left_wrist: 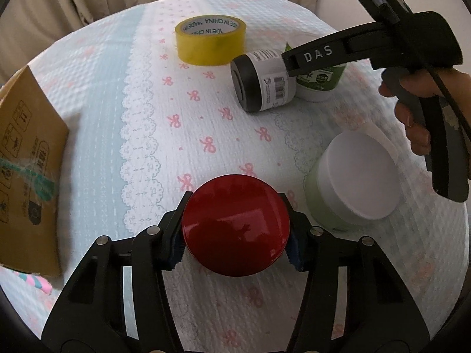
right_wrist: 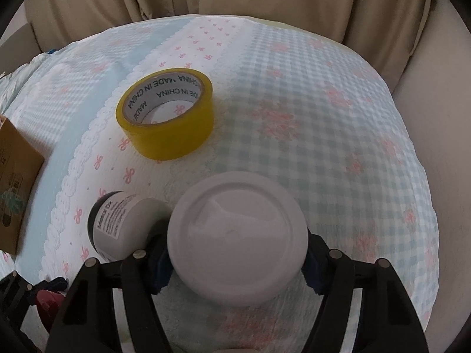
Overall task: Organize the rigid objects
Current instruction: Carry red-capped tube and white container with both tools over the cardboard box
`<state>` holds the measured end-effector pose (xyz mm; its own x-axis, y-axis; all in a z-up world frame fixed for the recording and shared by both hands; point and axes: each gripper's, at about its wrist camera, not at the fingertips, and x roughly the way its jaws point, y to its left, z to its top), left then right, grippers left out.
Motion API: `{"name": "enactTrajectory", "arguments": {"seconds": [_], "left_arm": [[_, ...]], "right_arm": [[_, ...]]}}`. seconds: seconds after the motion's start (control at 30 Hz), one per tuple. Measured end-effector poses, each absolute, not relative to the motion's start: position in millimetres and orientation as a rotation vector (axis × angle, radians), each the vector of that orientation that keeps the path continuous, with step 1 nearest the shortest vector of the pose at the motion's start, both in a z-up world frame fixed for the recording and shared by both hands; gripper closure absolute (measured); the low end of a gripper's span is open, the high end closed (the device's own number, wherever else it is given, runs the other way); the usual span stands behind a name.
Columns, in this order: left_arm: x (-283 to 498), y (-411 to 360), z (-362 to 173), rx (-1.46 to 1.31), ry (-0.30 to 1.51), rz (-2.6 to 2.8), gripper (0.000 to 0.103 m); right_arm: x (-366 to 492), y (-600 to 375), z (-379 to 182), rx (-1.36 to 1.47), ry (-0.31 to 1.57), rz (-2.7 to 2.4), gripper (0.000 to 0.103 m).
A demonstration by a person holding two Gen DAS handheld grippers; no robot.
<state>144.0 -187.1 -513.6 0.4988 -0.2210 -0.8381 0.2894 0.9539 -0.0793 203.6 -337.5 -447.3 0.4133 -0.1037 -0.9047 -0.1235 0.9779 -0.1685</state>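
Gripping, left hand-held gripper (left_wrist: pixel 235 247): clenched on red round lid (left_wrist: pixel 235 225), lower centre.
Right hand-held gripper (right_wrist: pixel 237 260): clenched on white-capped green jar (right_wrist: pixel 238 238).

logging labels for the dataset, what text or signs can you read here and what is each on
"MADE IN CHINA", repeated around the inner core of the yellow tape roll.
"DAS", on the right gripper arm, seen from the left wrist camera.
Barcode and small print on the white jar with the black lid: too small to read.
Badge on the green container: unreadable.
Handling pictograms and printing on the cardboard box: blurred, unreadable.
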Motion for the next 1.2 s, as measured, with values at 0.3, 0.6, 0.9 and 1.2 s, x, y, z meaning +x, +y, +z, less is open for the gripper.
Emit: {"name": "enactTrajectory", "arguments": {"seconds": [0.3, 0.6, 0.9, 1.2], "left_arm": [[145.3, -168.1, -473.3, 0.026, 0.967, -0.271, 0.052], [130.1, -137.7, -341.4, -0.046, 0.843, -0.223, 0.052], [101.1, -62.0, -207.6, -0.133, 0.787, -0.115, 0.052], [88.3, 40.9, -143.3, -0.136, 0.737, -0.061, 0.052]], "right_arm": [[184.6, -337.9, -408.4, -0.137, 1.153, -0.063, 0.037], [148.5, -306.4, -297.4, -0.068, 1.105, -0.093, 0.037], [103.5, -230.2, -156.5, -0.074, 1.005, -0.04, 0.037], [86.6, -144.5, -110.3, -0.041, 0.958, 0.085, 0.037]]}}
